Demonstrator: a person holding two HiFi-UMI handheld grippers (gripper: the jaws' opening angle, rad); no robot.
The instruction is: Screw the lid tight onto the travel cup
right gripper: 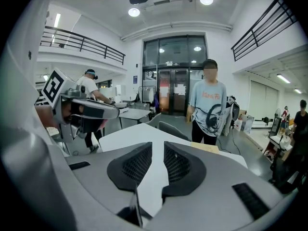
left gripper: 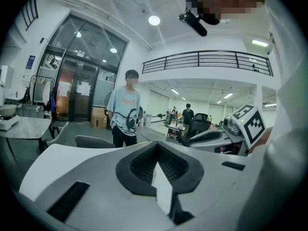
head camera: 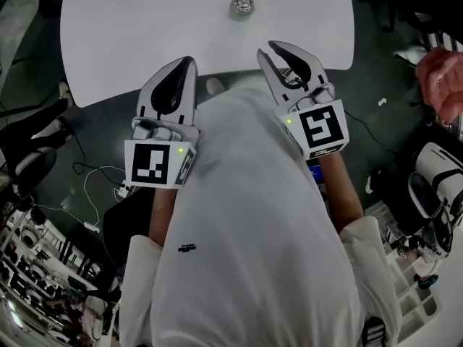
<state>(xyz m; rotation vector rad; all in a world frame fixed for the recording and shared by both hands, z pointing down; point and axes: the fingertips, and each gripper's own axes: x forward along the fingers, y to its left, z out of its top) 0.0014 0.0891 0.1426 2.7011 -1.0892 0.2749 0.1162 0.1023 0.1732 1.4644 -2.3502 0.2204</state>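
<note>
A small shiny metal travel cup stands near the far edge of the white table, seen from above; whether a lid sits on it I cannot tell. Both grippers hover over the near edge, well short of the cup. My left gripper is shut, its dark pads pressed together with nothing between them. My right gripper is open by a narrow gap and holds nothing. The cup appears in neither gripper view.
A person in a light blue T-shirt stands beyond the table, behind a grey chair. Cables lie on the dark floor at the left. Another person's hand and shelves of equipment are at the right.
</note>
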